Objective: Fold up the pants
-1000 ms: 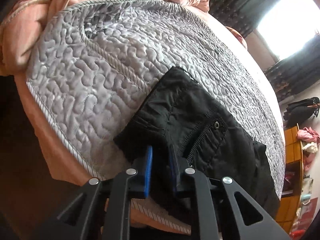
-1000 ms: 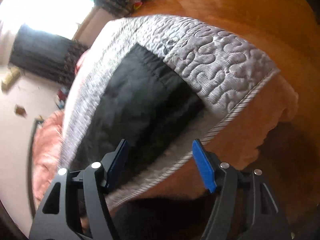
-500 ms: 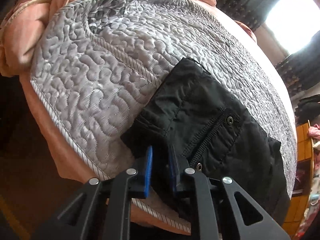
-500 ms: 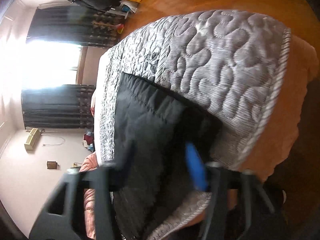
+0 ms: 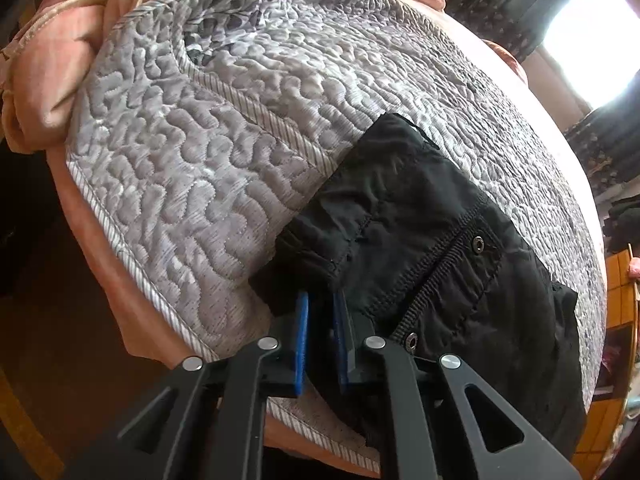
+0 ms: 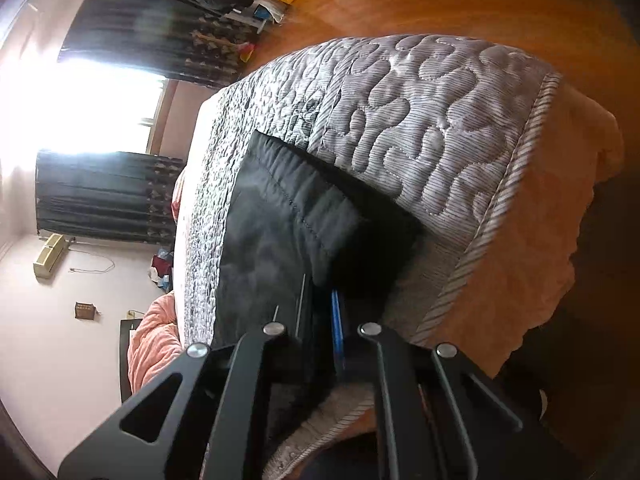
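Observation:
Black pants [image 5: 440, 248] lie on a grey quilted bedspread [image 5: 224, 168], with the waistband and snap buttons toward me in the left wrist view. My left gripper [image 5: 320, 308] is shut on the near edge of the pants by the waistband. In the right wrist view the pants [image 6: 280, 232] show as a smooth black panel. My right gripper [image 6: 320, 304] is shut on their near edge, close to the bed's edge; its left finger is hidden by the dark cloth.
A pink blanket [image 5: 60, 52] is bunched at the far left of the bed. The bedspread's striped border [image 6: 500, 208] hangs over a peach sheet [image 6: 540, 264]. A wooden floor [image 6: 480, 4], dark curtains [image 6: 112, 196] and a bright window [image 6: 72, 108] lie beyond.
My right gripper was open a second ago; it moved onto the pants' edge and closed on it. My left gripper kept its hold on the pants and shifted only slightly.

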A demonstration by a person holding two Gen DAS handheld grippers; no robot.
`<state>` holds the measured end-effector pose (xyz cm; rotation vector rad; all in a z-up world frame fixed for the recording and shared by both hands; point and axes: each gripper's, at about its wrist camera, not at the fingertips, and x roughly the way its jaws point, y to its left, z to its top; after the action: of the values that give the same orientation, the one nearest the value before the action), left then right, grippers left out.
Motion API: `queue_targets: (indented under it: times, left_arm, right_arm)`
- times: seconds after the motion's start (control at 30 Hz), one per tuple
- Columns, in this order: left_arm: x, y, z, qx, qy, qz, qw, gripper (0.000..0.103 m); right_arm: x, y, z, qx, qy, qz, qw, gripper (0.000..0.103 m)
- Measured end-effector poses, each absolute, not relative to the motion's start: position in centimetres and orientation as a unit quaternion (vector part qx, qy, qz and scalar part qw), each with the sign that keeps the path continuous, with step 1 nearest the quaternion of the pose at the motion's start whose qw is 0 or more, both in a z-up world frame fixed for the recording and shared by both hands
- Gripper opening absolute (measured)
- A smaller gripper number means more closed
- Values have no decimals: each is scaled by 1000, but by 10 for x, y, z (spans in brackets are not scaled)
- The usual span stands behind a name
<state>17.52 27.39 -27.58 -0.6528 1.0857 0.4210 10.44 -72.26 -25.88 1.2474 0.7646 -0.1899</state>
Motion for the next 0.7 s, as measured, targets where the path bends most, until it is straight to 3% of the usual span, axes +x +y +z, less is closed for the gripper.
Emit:
queue_targets:
  times: [0.3,0.43,0.47,0.53,0.6,0.7]
  left_arm:
    - [174,275,-278,-305,503,196,784,11]
    - [164,277,-272,-321,491,189,787,12]
    - [161,278,-269,-325,487,188,789,14]
    - [148,280,-259,-327,470,206,793,17]
    - [135,278,-248,-329,450,221,800,30]
    - [123,260,-228,-297,417,227,828,40]
  right_arm:
    - [122,-722,-280,554,380,-109,733,8]
    - [118,-723,-275,564,374,-100,729,14]
    - [115,-724,-272,567,370,-97,729,22]
    - [107,-730,-265,574,354,-100,731,28]
    - [97,-735,-255,576,336,-102,738,28]
    - [98,-733,-237,567,323,-83,753,28]
